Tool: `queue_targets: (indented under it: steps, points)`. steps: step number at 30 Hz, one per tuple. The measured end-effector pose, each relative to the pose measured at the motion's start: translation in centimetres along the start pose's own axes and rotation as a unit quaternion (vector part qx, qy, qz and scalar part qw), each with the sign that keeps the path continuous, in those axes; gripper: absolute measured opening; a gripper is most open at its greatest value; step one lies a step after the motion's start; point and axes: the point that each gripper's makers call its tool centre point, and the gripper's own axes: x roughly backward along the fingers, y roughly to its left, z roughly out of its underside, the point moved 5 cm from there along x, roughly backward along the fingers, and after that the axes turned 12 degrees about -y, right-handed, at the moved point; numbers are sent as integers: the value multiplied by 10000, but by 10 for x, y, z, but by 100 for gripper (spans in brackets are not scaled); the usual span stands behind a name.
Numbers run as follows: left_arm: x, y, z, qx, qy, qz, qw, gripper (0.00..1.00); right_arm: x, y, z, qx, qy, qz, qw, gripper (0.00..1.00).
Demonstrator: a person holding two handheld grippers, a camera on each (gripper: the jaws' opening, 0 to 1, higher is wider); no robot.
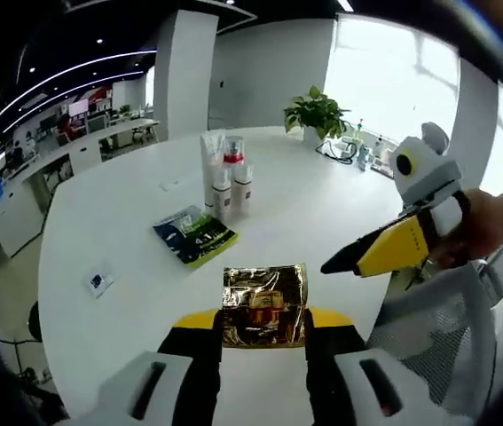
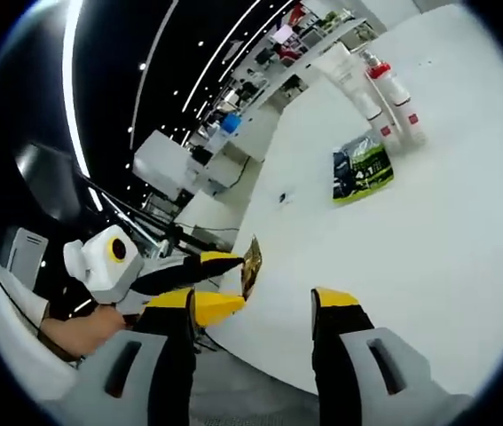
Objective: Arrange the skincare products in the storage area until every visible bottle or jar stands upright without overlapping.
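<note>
The left hand-held gripper (image 1: 264,330) is pinching a gold foil sachet (image 1: 264,304) between its jaws, holding it above the near edge of the white round table (image 1: 127,231). In the right gripper view the same sachet (image 2: 251,260) shows edge-on at about nine o'clock, clamped in the left hand-held gripper's tips. The right hand-held gripper (image 2: 249,306) has its jaws spread with nothing between them, and in the left gripper view it (image 1: 335,264) hovers at three o'clock with its tips drawn close together there, so the foreshortened angle may mislead.

The skincare bottles (image 1: 224,182), a cluster of white tubes and one with a red cap, stand upright at twelve o'clock, well apart from the sachet. A green and black packet (image 1: 194,234) lies flat between them and the sachet, at about eleven o'clock. A small card (image 1: 99,282) lies at nine o'clock.

The step in hand looks like carrying the sachet toward the group. The next move calls for reaching forward and setting it beside the bottles, clear of the packet, without toppling the tall tubes.
</note>
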Motion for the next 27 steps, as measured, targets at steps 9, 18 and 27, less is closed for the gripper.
queue_targets:
  steps: [9, 18, 27]
  points:
    - [10, -25, -2, -96, -81, 95, 9999, 38, 6, 4, 5, -187, 15, -40, 9998, 42]
    - [17, -45, -3, -346, -124, 168, 9992, 38, 13, 12, 14, -464, 119, -257, 9985, 22]
    - [25, -57, -2, -496, -178, 209, 9984, 38, 19, 18, 19, -585, 269, -405, 9971, 1]
